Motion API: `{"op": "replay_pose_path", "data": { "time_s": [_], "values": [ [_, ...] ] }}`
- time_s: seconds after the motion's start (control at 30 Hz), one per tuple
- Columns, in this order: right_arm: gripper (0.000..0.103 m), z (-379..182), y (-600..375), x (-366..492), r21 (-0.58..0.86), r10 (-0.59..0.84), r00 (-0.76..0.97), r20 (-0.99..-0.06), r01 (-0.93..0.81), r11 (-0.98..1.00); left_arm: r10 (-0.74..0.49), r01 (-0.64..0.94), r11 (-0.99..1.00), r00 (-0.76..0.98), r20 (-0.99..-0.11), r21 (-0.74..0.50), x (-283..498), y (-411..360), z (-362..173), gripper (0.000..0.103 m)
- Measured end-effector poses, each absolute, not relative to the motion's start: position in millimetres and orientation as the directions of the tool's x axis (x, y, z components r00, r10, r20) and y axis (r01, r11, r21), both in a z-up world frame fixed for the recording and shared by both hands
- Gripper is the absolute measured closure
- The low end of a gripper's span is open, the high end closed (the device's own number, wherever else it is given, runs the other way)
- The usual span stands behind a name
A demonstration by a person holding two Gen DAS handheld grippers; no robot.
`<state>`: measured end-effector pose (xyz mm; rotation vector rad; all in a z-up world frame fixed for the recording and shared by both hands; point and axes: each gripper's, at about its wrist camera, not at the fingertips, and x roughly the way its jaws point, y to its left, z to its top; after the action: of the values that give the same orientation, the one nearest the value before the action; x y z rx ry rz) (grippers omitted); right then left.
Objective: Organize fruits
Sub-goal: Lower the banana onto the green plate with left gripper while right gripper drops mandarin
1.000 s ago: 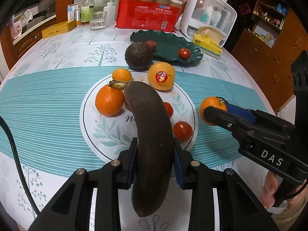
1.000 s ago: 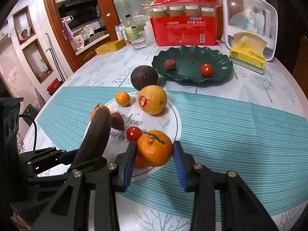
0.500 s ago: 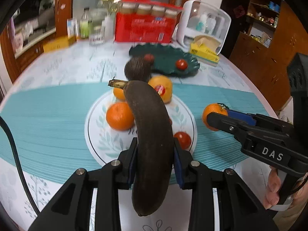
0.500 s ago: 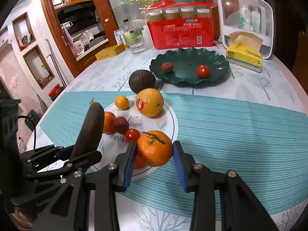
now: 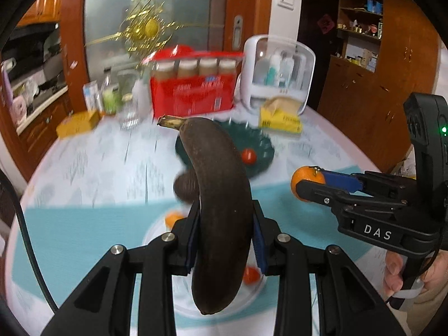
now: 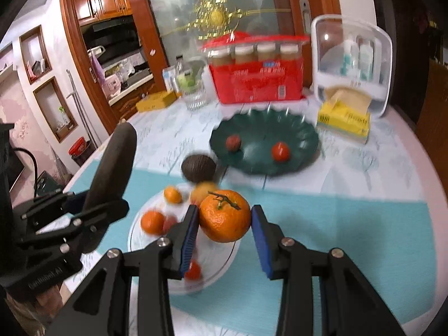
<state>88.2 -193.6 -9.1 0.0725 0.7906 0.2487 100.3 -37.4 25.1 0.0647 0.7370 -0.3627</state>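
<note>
My left gripper (image 5: 225, 235) is shut on a dark overripe banana (image 5: 218, 196) and holds it up above the table, stem pointing away. It also shows at the left of the right wrist view (image 6: 112, 173). My right gripper (image 6: 224, 238) is shut on a mandarin with a stem (image 6: 224, 216), raised over the white plate (image 6: 215, 263); the mandarin also shows in the left wrist view (image 5: 306, 180). The white plate holds small oranges (image 6: 152, 221) and cherry tomatoes (image 6: 193, 270). The dark green dish (image 6: 264, 142) behind holds a tomato (image 6: 280, 151) and a lychee (image 6: 233, 142). An avocado (image 6: 198, 168) lies between the plates.
A red box of jars (image 6: 256, 79), a white cosmetics case (image 6: 351, 64), a yellow tissue pack (image 6: 344, 117) and a glass (image 6: 194, 95) stand along the table's far edge. A teal striped mat (image 6: 350, 238) covers the near table.
Both grippers have risen and tilted up with their fruit; the plates now sit lower in view and the room behind shows. Both holds are unchanged.
</note>
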Motion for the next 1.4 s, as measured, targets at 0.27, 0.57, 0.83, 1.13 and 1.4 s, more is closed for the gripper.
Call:
{"op": "replay_pose_path", "data": {
  "time_s": [0.27,0.57,0.83,1.13,1.4],
  "values": [
    [0.065,57.2,-219.3,167.5,0.110,0.174,0.721,-0.671,-0.135,0.985,-0.266,0.376,0.927,0.690,-0.673,0.018,189.3,-64.0,79.8,0.072],
    [0.064,49.9,-247.6,269.7,0.183,0.177,0.677,-0.714,-0.063,0.981,-0.282,0.342,0.936,0.587,-0.759,-0.084,309.7,-82.2,58.9,0.072],
    [0.064,-39.7,-251.3,327.8,0.212,0.183,0.554,-0.812,-0.011,0.977,-0.307,0.310,0.935,0.467,-0.829,-0.172,374.8,-95.5,-32.7,0.072],
    [0.064,-105.9,-249.2,349.7,0.223,0.191,0.451,-0.872,0.018,0.975,-0.349,0.232,0.932,0.358,-0.866,-0.279,405.3,-104.6,-94.2,0.072],
    [0.062,-122.6,-254.0,354.7,0.274,0.234,0.408,-0.882,0.040,0.961,-0.315,0.197,0.945,0.345,-0.884,-0.260,414.2,-107.5,-104.3,0.040]
  ]
}}
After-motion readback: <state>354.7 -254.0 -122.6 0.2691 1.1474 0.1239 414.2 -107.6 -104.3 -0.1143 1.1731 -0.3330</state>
